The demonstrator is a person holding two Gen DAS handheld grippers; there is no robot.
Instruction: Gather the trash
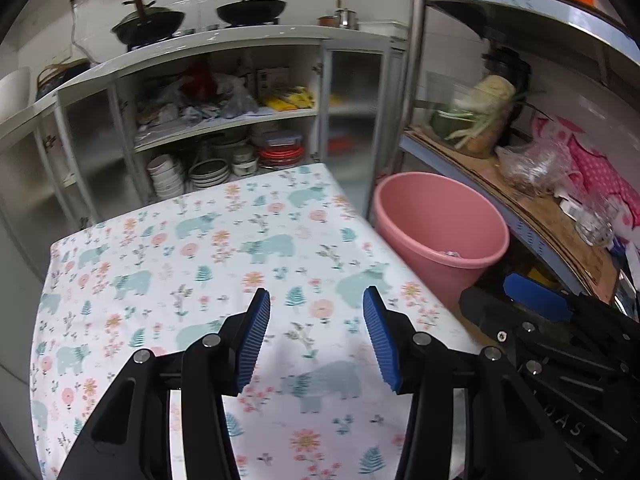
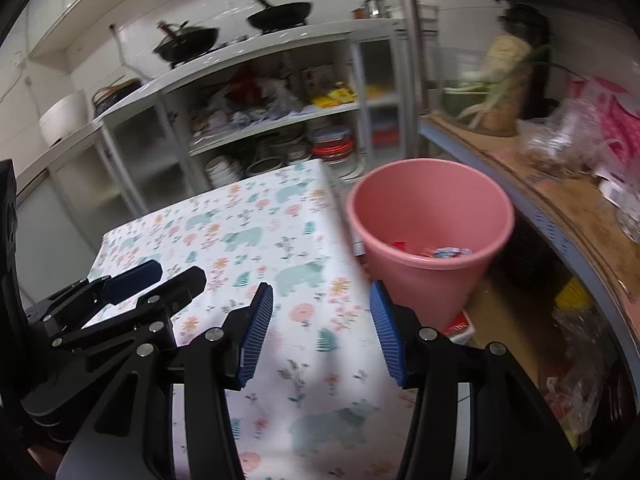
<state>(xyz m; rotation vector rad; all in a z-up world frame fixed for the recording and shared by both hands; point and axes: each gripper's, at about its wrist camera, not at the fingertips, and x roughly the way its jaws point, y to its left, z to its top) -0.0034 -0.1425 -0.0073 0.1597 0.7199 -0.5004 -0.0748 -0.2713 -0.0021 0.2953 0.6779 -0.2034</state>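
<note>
My left gripper (image 1: 316,300) hangs open over a table (image 1: 192,264) covered in a white cloth printed with bears and flowers; nothing sits between its blue pads. My right gripper (image 2: 320,296) is open too and holds nothing, above the table's right edge (image 2: 256,248). A pink bucket (image 2: 430,216) stands on the floor just right of the table, with several crumpled wrappers (image 2: 444,252) in its bottom. In the left wrist view the same bucket (image 1: 440,220) shows past the table corner, and the right gripper (image 1: 536,300) appears at lower right. The left gripper (image 2: 136,280) shows at the left of the right wrist view.
Behind the table an open white cabinet (image 1: 224,120) holds bowls, containers and bags, with two black pans (image 1: 252,10) on its top. A metal shelf rack (image 1: 520,200) on the right carries vegetables, plastic bags and cardboard. Small litter lies on the floor (image 2: 460,328) beside the bucket.
</note>
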